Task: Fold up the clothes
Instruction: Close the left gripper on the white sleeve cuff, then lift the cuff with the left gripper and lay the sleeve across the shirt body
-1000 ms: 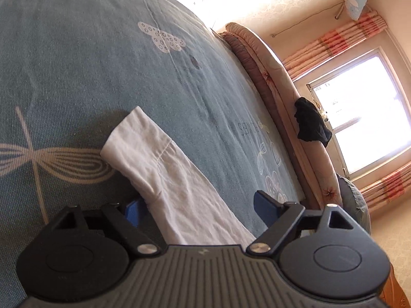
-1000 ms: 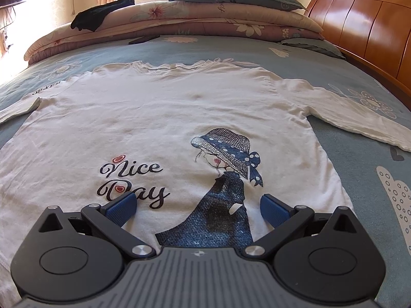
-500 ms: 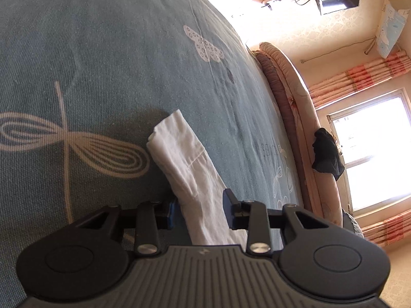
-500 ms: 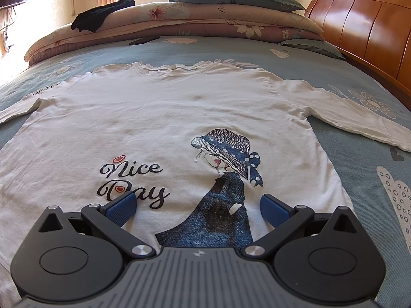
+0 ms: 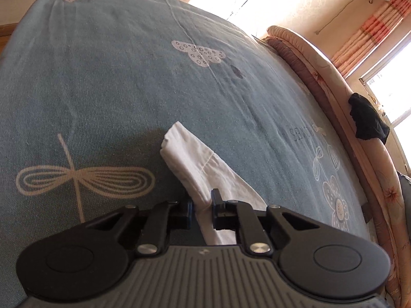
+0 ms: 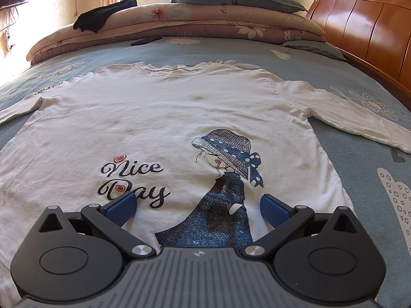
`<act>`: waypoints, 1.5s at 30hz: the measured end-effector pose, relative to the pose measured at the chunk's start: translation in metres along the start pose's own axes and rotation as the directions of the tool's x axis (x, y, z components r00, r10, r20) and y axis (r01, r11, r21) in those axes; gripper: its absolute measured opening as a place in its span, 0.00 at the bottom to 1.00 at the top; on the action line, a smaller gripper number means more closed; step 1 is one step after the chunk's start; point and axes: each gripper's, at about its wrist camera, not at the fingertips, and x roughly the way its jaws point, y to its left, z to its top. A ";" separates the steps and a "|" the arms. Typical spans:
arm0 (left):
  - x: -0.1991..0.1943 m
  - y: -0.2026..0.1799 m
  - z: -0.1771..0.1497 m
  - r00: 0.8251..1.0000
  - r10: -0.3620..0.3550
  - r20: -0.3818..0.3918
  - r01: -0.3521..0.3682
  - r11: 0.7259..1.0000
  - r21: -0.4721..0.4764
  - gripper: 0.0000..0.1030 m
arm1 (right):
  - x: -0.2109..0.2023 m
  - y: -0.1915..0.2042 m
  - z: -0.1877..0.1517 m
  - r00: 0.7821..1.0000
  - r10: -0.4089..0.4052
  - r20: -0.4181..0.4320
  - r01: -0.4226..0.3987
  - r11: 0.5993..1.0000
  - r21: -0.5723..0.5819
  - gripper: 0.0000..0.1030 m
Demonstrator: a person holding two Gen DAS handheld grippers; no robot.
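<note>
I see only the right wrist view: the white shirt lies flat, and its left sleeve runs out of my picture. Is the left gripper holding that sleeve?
Observer: Yes. The left gripper is shut on the sleeve, a little back from the cuff.
Operator: Is the cuff lying on the bed?
Observer: The cuff end sticks out ahead of the fingers, over the teal bedsheet; I cannot tell if it touches.
Operator: Is anything lying ahead of the cuff?
Observer: Only printed patterns on the sheet, such as a dragonfly.
</note>
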 end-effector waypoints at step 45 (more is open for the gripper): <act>-0.117 -0.397 -0.229 0.914 -0.290 -0.283 0.404 0.607 0.684 0.10 | -0.025 -0.014 -0.010 0.972 0.225 0.066 -0.201 0.945 -0.257 1.00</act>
